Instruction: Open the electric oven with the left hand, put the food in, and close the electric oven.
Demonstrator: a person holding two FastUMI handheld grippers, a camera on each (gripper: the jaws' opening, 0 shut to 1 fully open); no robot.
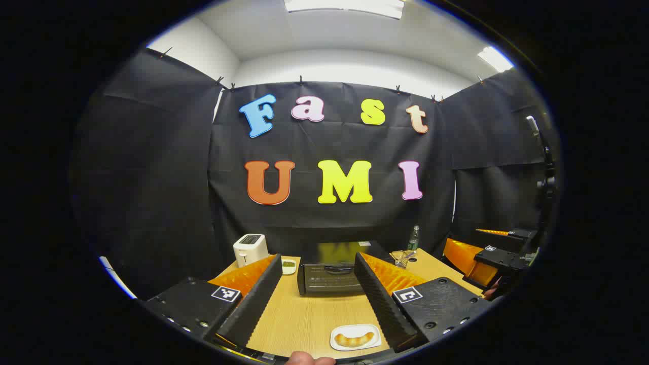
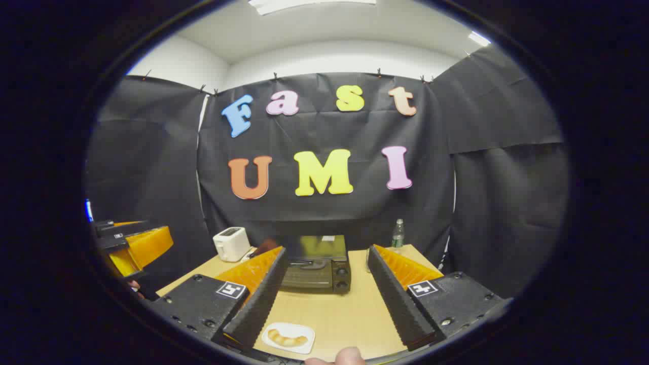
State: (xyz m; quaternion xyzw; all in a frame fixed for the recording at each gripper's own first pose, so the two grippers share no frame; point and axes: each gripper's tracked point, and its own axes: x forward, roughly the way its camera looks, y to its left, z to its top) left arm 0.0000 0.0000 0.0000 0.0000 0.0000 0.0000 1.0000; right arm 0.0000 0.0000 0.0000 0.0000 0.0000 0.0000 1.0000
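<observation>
Both tools hang over the near edge of the light wooden bench (image 1: 309,319), and neither has anything between its fingers. The left hand-held gripper (image 1: 318,289) stands wide open in the lower middle of the left gripper view, framing the small black electric oven (image 1: 329,278) with its door shut and its curved handle across the front. Low in that frame, just right of centre, a white rectangular plate (image 1: 356,337) lies on the bench near the edge, carrying a golden-brown, sausage-shaped piece of bread (image 1: 354,338). A white toaster (image 1: 250,249) sits at the left behind the fingers, a small white dish with something green (image 1: 288,265) just beside the oven, and a clear bottle with a green label (image 1: 413,238) at the back right.

In the right gripper view the right hand-held gripper (image 2: 327,291) is likewise spread open, the oven (image 2: 317,268) showing between its fingers and the plate (image 2: 289,337) with the bread (image 2: 287,338) at the lower left of centre.
</observation>
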